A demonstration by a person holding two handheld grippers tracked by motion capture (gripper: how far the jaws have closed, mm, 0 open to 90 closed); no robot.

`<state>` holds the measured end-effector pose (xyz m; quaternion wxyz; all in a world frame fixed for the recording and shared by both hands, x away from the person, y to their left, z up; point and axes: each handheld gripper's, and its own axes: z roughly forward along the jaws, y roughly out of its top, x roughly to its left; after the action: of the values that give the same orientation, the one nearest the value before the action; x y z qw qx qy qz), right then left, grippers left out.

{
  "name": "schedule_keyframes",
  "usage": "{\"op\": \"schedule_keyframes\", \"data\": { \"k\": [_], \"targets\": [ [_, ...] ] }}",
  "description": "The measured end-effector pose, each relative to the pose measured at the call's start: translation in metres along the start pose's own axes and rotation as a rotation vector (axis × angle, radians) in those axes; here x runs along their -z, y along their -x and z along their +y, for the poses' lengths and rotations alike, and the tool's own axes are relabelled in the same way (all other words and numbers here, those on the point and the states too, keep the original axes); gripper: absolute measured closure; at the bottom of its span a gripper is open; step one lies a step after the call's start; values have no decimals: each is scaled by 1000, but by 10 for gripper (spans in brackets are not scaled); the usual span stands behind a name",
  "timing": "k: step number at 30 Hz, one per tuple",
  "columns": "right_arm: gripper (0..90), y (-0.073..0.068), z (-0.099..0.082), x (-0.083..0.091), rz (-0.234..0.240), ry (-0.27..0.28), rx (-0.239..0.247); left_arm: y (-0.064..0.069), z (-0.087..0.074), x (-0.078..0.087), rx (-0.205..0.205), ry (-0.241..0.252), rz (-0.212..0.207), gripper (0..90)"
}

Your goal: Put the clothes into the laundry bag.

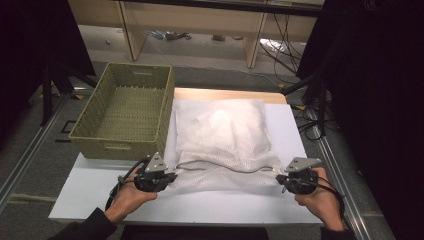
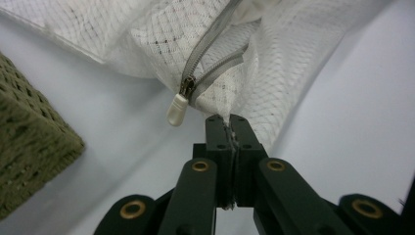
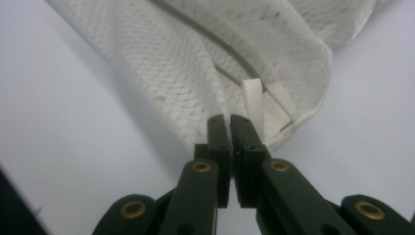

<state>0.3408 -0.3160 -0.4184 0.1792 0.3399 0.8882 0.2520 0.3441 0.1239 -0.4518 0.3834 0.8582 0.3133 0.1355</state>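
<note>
A white mesh laundry bag (image 1: 222,135) with something white and bulky inside lies on the white table (image 1: 200,206). Its near edge is stretched between my two grippers. My left gripper (image 1: 172,179) is shut on the mesh at the bag's near left corner. In the left gripper view its jaws (image 2: 231,117) pinch the mesh just below the grey zipper (image 2: 210,58) and its white pull tab (image 2: 177,108). My right gripper (image 1: 278,178) is shut on the bag's near right corner, and in its own view (image 3: 230,117) it pinches the mesh beside a white ribbed loop (image 3: 253,100).
An empty green woven basket (image 1: 117,147) stands at the table's far left, close to the bag; its corner (image 2: 29,147) appears in the left gripper view. A strip of bare table runs along the front edge. Shelving and cables lie on the floor beyond the table.
</note>
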Motion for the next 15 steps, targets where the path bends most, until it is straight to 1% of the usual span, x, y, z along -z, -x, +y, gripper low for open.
{"op": "schedule_keyframes", "data": {
  "k": [1, 2, 3, 4, 5, 6, 7, 8, 9, 10, 11, 12, 13, 14, 15],
  "targets": [
    [887, -2, -5, 3, 0, -11, -6, 3, -3, 1, 6, 3, -12, 881],
    [887, -2, -5, 3, 0, -11, -6, 3, -3, 1, 6, 3, -12, 880],
    [887, -3, -10, 5, 9, -28, -9, 5, -5, 2, -5, -9, -6, 880],
    [886, -3, -17, 5, 10, -18, 15, 8, -8, 3, -9, -17, -20, 879],
    [886, -4, -27, 5, 36, -34, 27, 10, -10, 3, -16, -31, -24, 876],
    [886, -7, -32, 5, 43, -54, -6, 14, -14, 2, -5, -48, -46, 874],
    [886, -6, -35, 4, 41, -57, -4, 17, -16, 1, -10, -63, -51, 873],
    [886, -4, -38, 2, 49, -63, 6, 20, -19, -1, -14, -77, -66, 872],
    [886, -4, -40, 2, 66, -93, -2, 22, -20, -3, -28, -93, -71, 871],
    [886, -4, -42, 0, 63, -100, -17, 24, -21, -5, -23, -96, -73, 869],
    [885, -4, -43, -2, 61, -114, -21, 24, -21, -4, -42, -106, -82, 868],
    [882, -3, -43, -4, 65, -121, -6, 24, -21, -4, -42, -106, -82, 865],
    [877, -3, -43, -4, 73, -132, -17, 25, -23, -2, -22, -103, -82, 858],
    [859, -2, -44, -4, 66, -119, -4, 26, -25, -1, 6, -105, -92, 837],
    [820, -4, -43, -2, 54, -117, -40, 25, -26, -1, 16, -113, -98, 798]
  ]
}}
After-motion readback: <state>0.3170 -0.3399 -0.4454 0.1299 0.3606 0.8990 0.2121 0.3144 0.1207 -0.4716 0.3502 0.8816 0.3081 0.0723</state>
